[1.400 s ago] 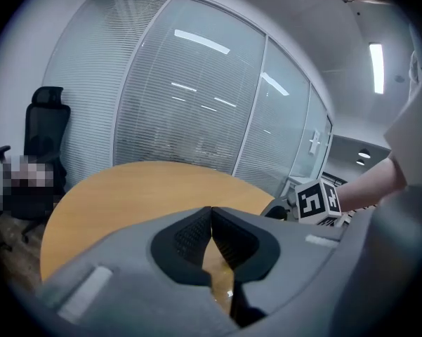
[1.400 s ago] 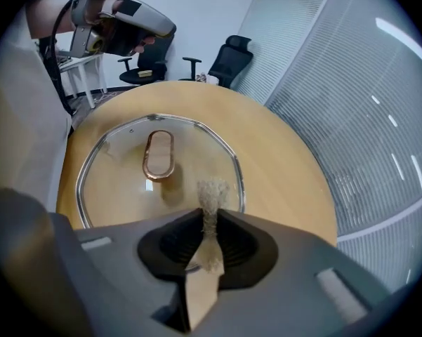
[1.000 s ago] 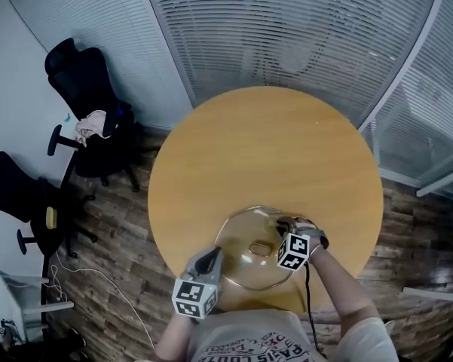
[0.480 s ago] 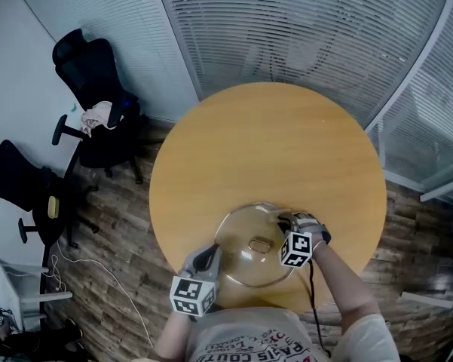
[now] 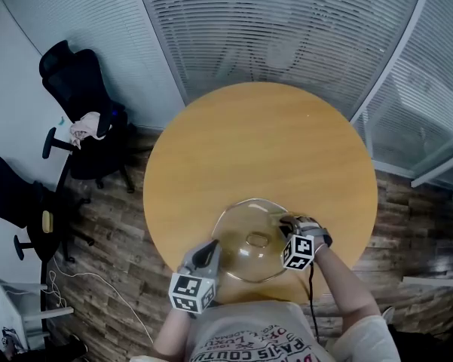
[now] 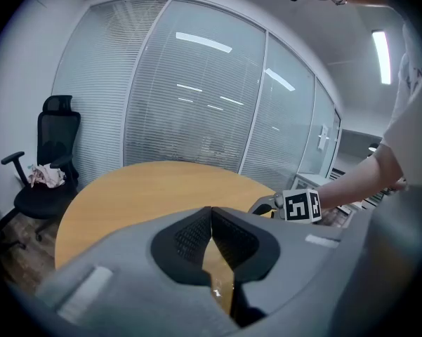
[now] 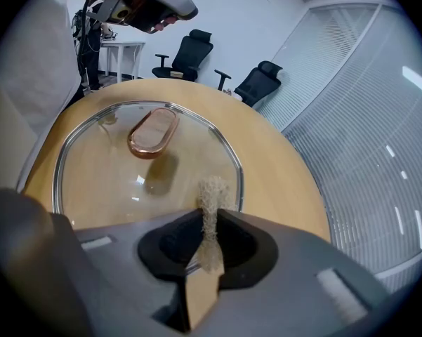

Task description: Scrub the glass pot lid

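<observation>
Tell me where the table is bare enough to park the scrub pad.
The far half of the table, from the glass lid to the edge by the blinds, is bare. The near edge is crowded: lid, left tool and right tool with the scrub pad.

round table (image 5: 264, 142), black chair (image 5: 75, 81), slatted blinds (image 5: 286, 29)

The right gripper (image 7: 209, 225) hides the near rim of the glass pot lid (image 7: 126, 181); the scrubber (image 7: 212, 192) cannot be made out in the head view.
</observation>
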Tool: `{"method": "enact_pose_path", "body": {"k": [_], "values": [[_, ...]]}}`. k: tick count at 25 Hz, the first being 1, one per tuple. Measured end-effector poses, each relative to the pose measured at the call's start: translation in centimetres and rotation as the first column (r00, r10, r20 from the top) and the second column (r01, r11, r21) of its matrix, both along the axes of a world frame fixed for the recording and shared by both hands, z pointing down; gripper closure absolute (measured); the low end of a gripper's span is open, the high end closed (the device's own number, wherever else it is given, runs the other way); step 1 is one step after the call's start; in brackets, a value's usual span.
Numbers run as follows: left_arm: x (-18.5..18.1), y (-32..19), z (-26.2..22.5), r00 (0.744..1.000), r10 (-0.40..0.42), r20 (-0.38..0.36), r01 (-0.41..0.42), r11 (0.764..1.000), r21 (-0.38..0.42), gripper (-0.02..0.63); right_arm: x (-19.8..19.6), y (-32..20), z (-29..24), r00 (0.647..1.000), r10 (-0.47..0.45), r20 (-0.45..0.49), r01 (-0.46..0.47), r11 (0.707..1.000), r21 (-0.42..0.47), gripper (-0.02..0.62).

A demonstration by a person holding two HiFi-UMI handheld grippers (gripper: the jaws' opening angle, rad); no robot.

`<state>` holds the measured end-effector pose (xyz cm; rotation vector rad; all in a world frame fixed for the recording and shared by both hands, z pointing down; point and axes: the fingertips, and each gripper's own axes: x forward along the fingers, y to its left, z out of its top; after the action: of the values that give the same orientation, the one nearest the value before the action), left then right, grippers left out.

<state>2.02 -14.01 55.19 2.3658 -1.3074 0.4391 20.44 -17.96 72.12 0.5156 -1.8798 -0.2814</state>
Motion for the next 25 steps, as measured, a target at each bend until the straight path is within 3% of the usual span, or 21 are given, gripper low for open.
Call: {"method": "enact_pose_path", "body": {"k": [16,25], "values": [[-0.9,1.8,-0.4,0.989,0.148,-0.028,-0.148,0.989,0.021,0.598,0.9,6.0,0.1,0.980,0.197,-0.022,-0.197,0.980,-0.001,0.535],[-2.1,2.9,-0.6,0.976,0.212,-0.043,-0.211,0.977,0.017,0.598,0.6,9.5,0.0,0.940,0.340,-0.019,-0.340,0.940,-0.027,0.535]]}}
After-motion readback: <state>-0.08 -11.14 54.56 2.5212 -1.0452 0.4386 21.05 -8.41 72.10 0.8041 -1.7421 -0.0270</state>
